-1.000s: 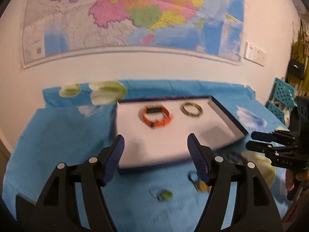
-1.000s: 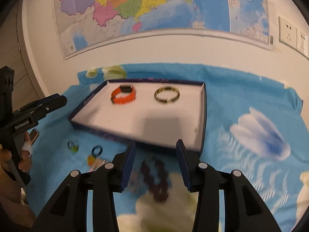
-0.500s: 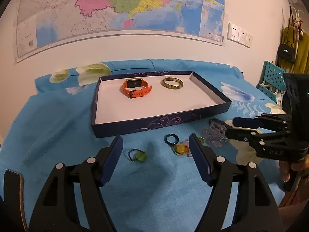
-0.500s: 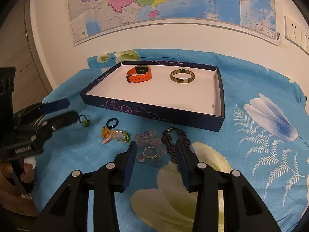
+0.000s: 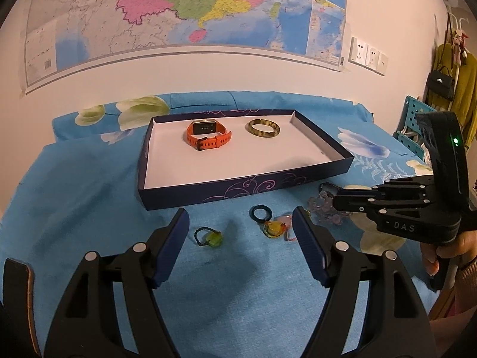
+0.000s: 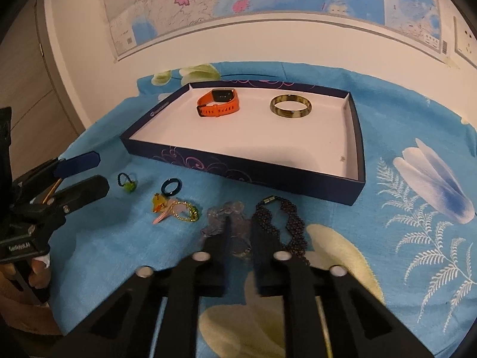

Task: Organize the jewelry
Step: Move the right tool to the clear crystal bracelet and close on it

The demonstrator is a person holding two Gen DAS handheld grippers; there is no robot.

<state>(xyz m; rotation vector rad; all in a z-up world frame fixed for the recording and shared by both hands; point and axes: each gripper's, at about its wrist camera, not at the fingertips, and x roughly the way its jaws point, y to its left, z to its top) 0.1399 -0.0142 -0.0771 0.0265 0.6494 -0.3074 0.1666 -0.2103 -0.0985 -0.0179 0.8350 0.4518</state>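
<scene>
A dark blue tray (image 5: 238, 189) (image 6: 238, 171) holds an orange watch (image 5: 208, 138) (image 6: 219, 106) and a mottled bangle (image 5: 263, 128) (image 6: 290, 109). On the blue cloth in front lie a green-bead ring (image 5: 208, 237) (image 6: 127, 182), a dark ring (image 5: 261, 212) (image 6: 171, 186), a yellow charm with a chain (image 5: 275, 228) (image 6: 176, 210), a clear bead bracelet (image 6: 228, 223) and a dark beaded bracelet (image 6: 280, 219). My left gripper (image 5: 240, 244) (image 6: 80, 176) is open above the small rings. My right gripper (image 6: 240, 238) (image 5: 340, 200) has its fingers narrowed around the clear bead bracelet.
A map hangs on the wall behind the table. Wall sockets (image 5: 368, 56) are at the right, with a teal crate (image 5: 413, 128) and hanging bags (image 5: 441, 83) beyond the table's right edge. The flowered cloth covers the whole table.
My right gripper has dropped onto the clear bead bracelet and its fingers have narrowed. My left gripper has held about the same spot above the small rings.
</scene>
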